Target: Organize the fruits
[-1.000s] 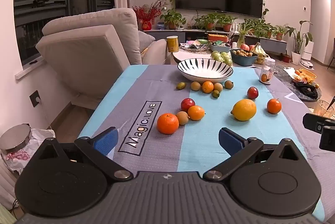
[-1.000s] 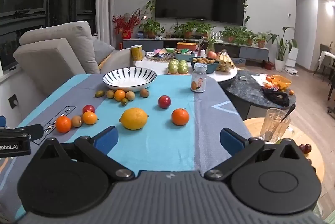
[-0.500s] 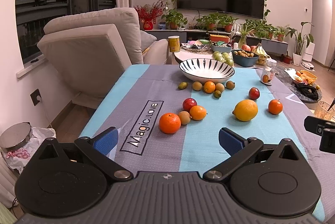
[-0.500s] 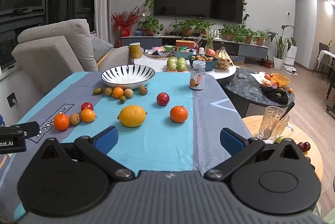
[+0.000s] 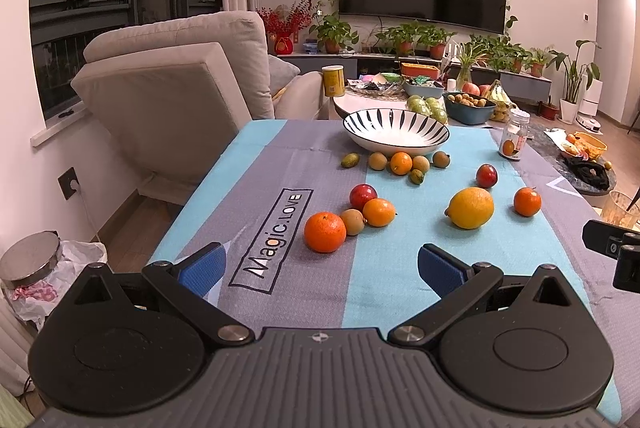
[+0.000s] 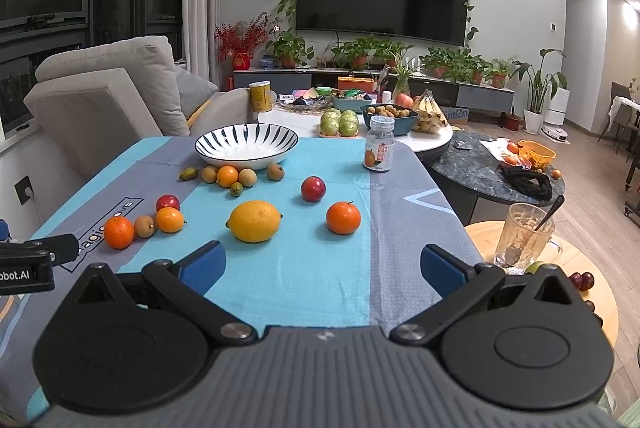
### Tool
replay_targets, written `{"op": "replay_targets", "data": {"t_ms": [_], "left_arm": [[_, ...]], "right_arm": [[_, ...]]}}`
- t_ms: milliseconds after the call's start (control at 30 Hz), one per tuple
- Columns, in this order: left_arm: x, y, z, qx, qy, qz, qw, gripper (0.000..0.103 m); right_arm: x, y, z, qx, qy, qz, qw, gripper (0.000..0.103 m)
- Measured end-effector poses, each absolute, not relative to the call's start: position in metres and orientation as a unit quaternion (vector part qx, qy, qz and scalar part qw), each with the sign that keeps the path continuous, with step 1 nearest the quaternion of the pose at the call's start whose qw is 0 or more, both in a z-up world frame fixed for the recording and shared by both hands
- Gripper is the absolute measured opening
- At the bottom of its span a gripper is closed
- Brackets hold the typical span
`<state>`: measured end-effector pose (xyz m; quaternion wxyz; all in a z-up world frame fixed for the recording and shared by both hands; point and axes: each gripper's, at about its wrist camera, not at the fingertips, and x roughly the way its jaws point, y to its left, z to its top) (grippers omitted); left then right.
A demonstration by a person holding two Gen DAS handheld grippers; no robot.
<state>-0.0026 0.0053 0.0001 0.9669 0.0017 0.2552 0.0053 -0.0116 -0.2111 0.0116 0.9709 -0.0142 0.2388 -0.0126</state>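
Woven tablecloth (image 5: 304,284): round glossy fruit, striped ceramic bowl (image 5: 396,133); left tongs (image 5: 320,268), right tongs (image 6: 322,268) apart, empty

Your left claw (image 5: 320,270) hides the near edge of the table (image 5: 256,131) in the left wrist view, and your right claw (image 6: 322,268) hides it in the right wrist view. The other claw is cut off by the picture's side each time, so you see only a black tip. The words on the small bottle (image 6: 379,143) near the table's far right corner are too small to read.
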Motion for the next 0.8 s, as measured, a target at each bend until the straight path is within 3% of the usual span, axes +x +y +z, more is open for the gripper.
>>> {"op": "replay_targets", "data": {"t_ms": [800], "left_arm": [[-0.0018, 0.0037, -0.0013, 0.001, 0.257, 0.002, 0.966, 0.103]], "right_arm": [[-0.0108, -0.2105, 0.0117, -0.016, 0.241, -0.012, 0.97, 0.071]]}}
